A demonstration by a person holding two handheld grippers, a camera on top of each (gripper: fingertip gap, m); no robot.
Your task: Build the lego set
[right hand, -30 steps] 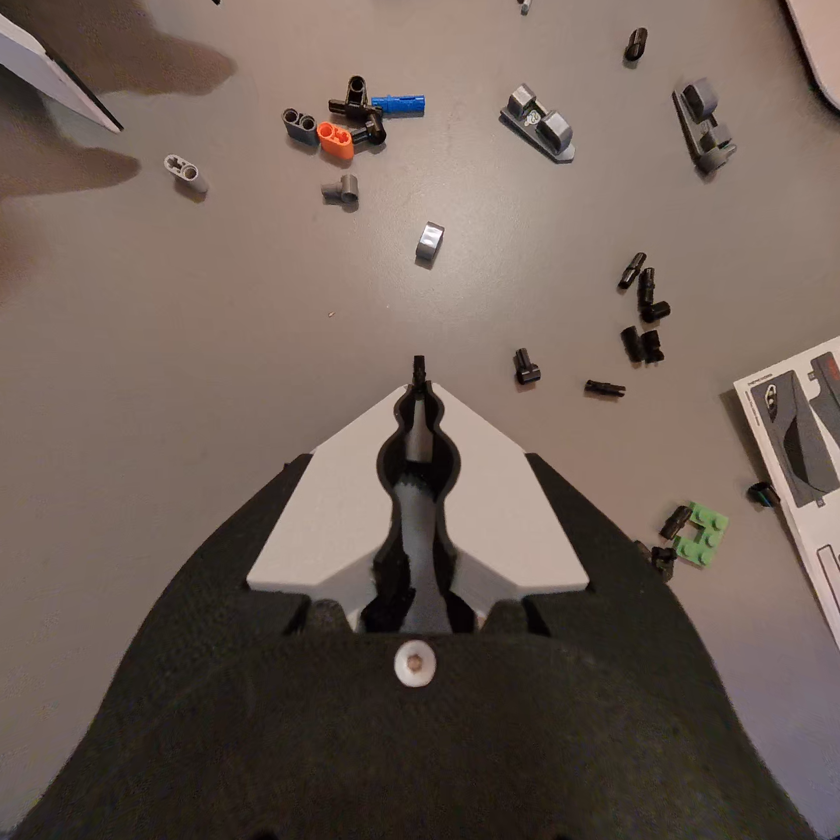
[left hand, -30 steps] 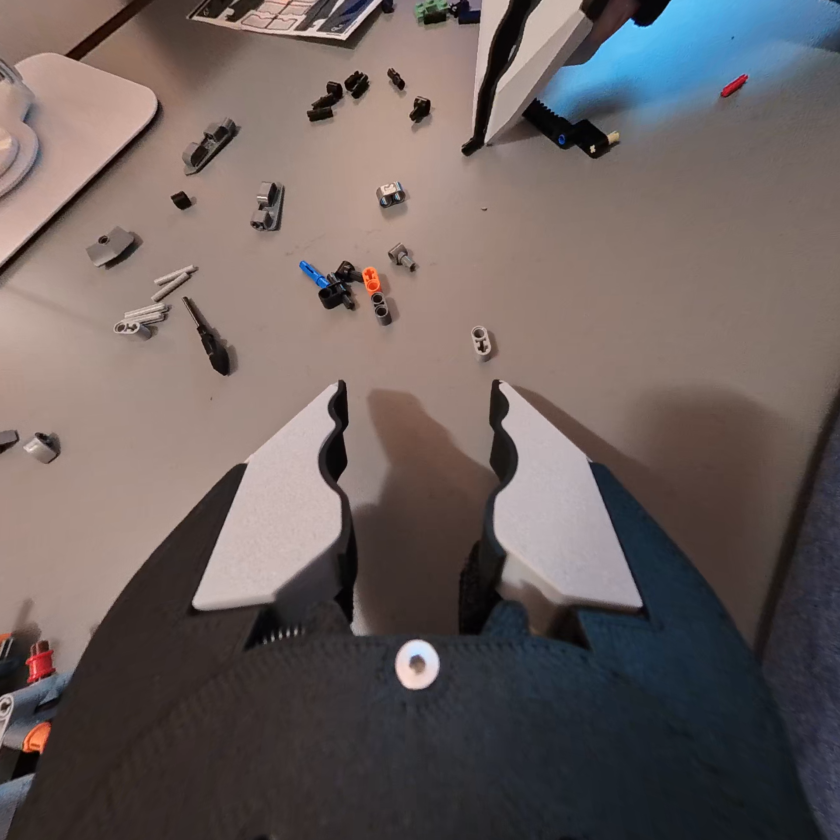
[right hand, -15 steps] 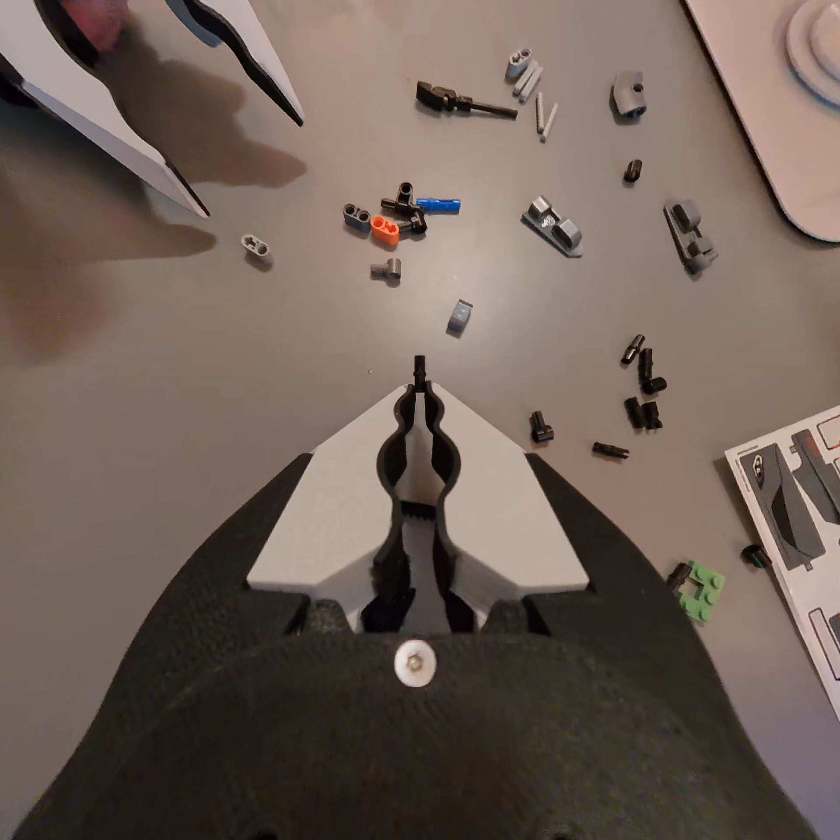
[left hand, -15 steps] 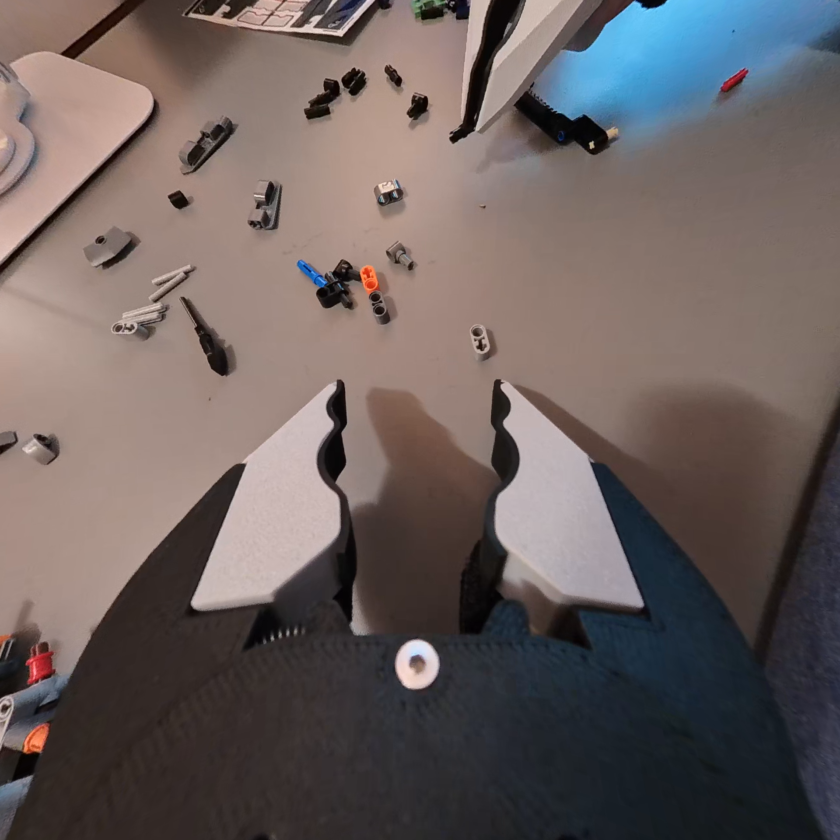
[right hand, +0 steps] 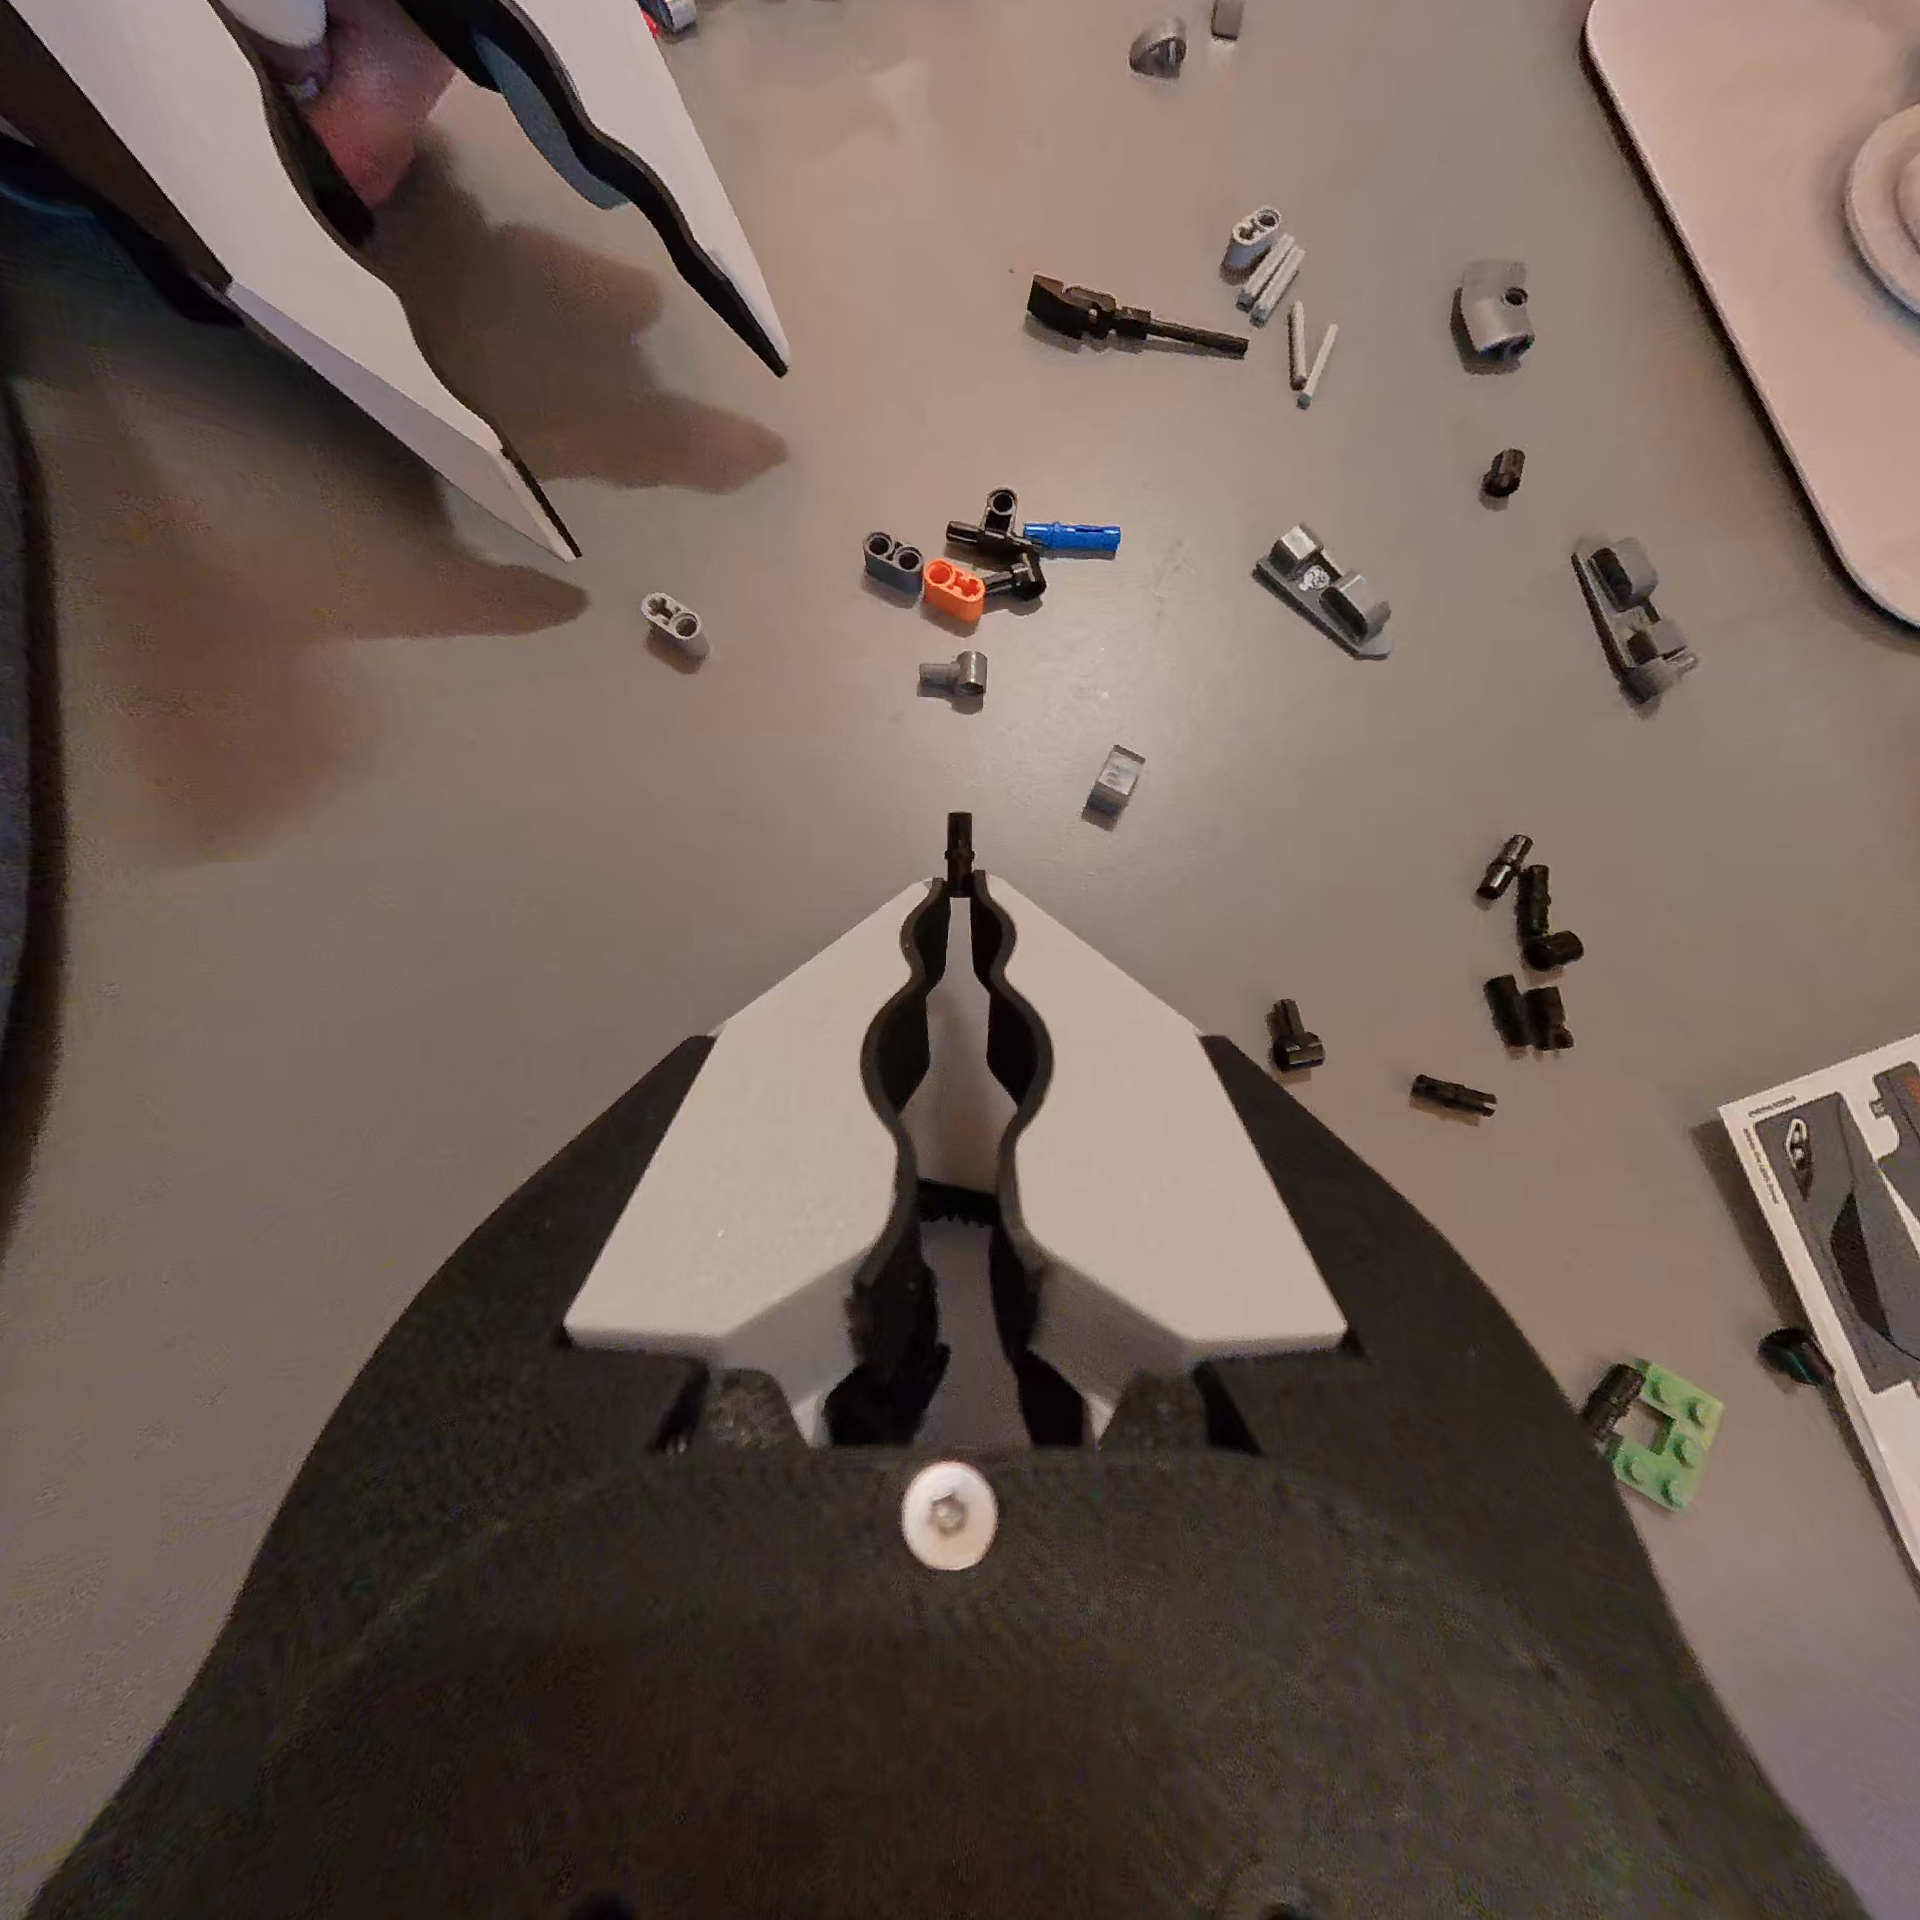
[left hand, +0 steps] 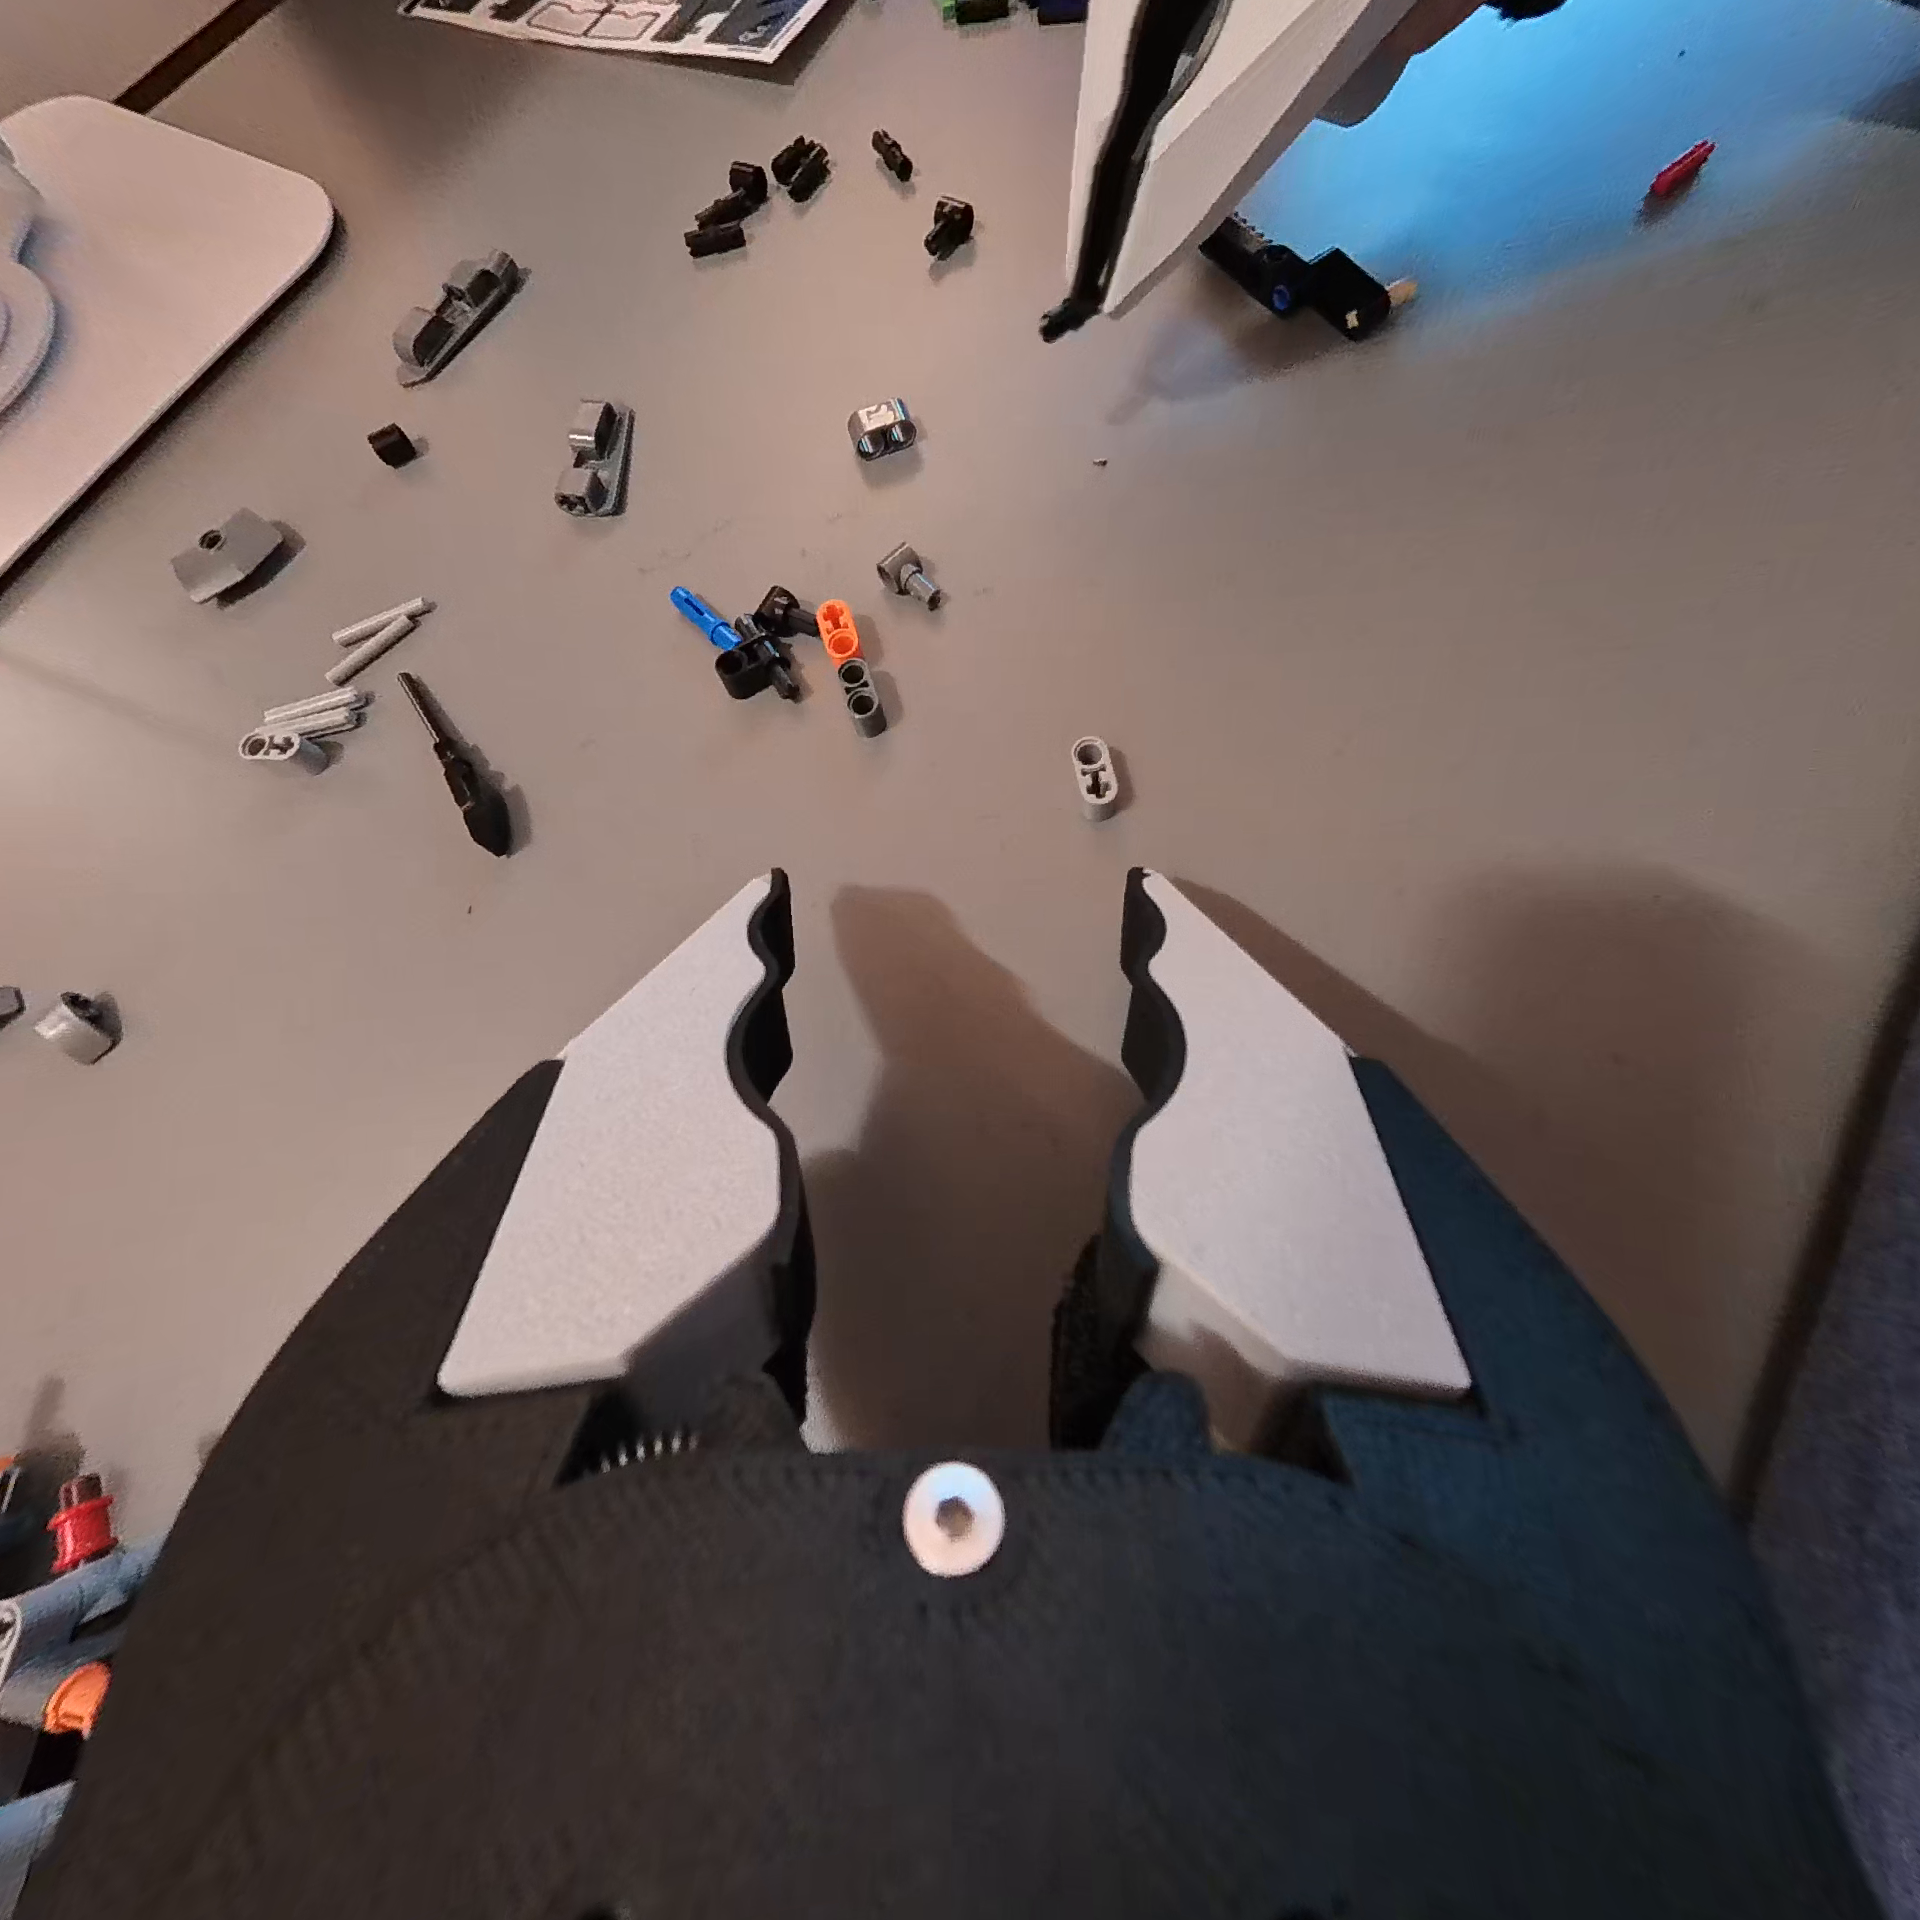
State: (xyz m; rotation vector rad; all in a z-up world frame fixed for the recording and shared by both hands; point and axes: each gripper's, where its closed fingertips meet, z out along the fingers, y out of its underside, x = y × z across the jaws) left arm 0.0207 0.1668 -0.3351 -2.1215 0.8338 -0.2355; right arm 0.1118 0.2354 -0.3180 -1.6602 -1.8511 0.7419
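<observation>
My right gripper (right hand: 958,885) is shut on a small black pin (right hand: 959,840) that sticks out past its tips, held above the grey table. It also shows far off in the left wrist view (left hand: 1070,312). My left gripper (left hand: 956,883) is open and empty above the table, just short of a light grey two-hole connector (left hand: 1094,774). It shows in the right wrist view (right hand: 675,457) at the top left. Loose pieces lie between them: a blue pin (right hand: 1070,538), an orange connector (right hand: 954,592), a dark grey connector (right hand: 894,558).
Several black pins (right hand: 1527,945), grey plates (right hand: 1325,603), a black axle piece (right hand: 1127,320), a green plate (right hand: 1662,1444) and an instruction sheet (right hand: 1849,1226) lie on the table. A grey pad (right hand: 1766,260) sits far right. A black assembly (left hand: 1299,281) and red pin (left hand: 1681,168) lie beyond. The left gripper's tips are roughly 12 cm from the right gripper's. My left tips are roughly 5 cm from the dark grey connector (right hand: 894,558). Look for it in the left wrist view (left hand: 864,677) too.
My right gripper has risen and pulled back with the black pin, so more of the table and the left gripper show. The left gripper has barely moved.
</observation>
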